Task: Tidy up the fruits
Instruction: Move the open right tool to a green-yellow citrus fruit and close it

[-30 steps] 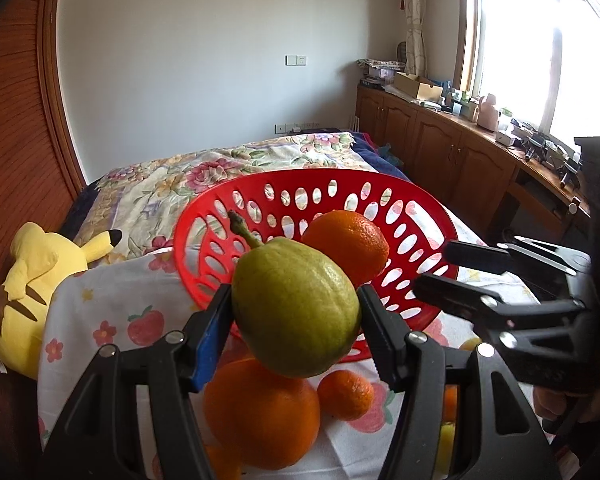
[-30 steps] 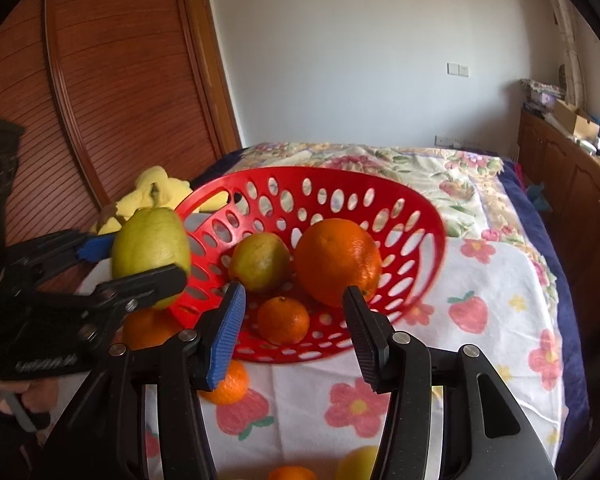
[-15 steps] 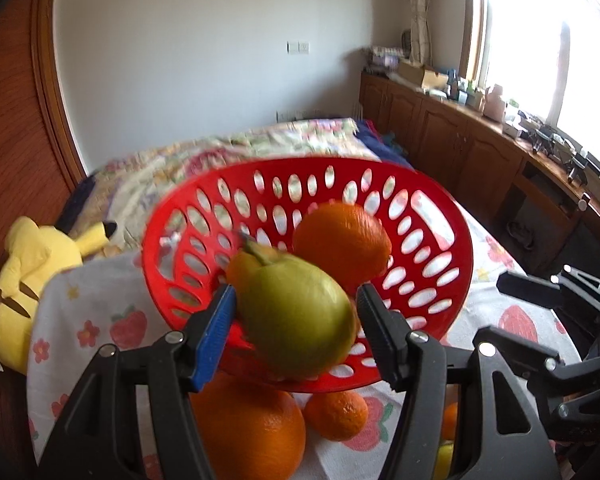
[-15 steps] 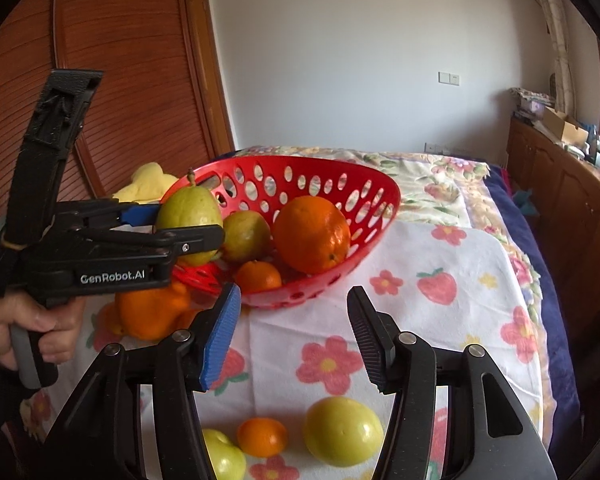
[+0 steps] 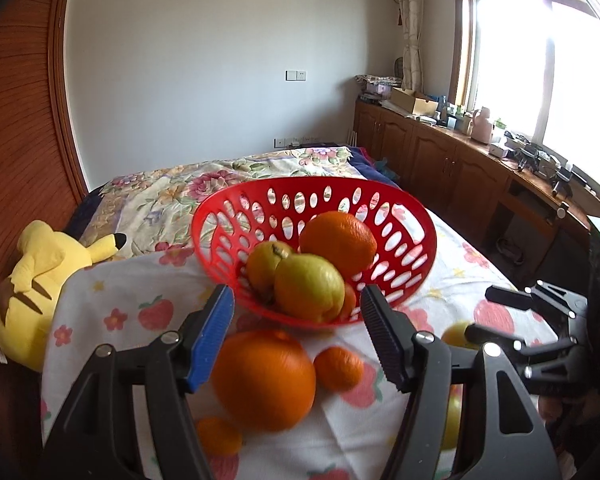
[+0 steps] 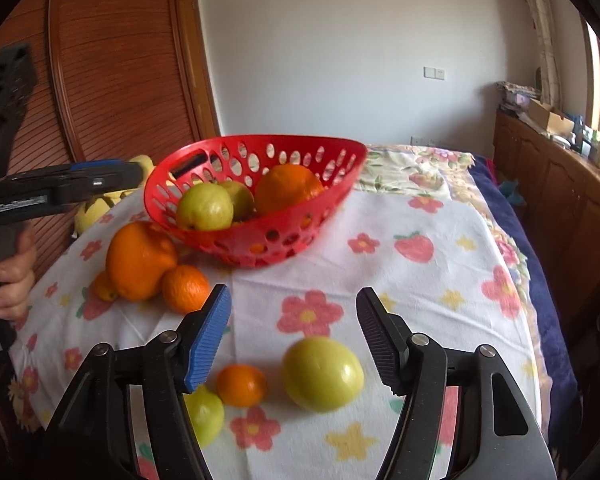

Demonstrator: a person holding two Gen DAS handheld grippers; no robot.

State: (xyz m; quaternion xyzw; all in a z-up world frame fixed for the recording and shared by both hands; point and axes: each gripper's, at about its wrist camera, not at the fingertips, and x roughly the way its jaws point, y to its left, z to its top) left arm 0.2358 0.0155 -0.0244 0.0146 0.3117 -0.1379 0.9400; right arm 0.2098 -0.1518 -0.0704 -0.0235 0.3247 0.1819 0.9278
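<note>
On the bed's flowered cloth [image 6: 420,288] we count six loose fruits; the red basket [image 6: 204,152] holds four more. Both our grippers, left [image 5: 296,336] and right [image 6: 292,332], are opening, fingers gripping nothing.

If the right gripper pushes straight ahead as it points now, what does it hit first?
Probably the large yellow-green round fruit on the floral cloth, lying low between the opening, empty jaws of the right gripper; depth is uncertain.

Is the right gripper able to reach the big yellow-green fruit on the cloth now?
Probably yes: the right gripper is opening, empty, with the yellow-green fruit just below, nothing between.
</note>
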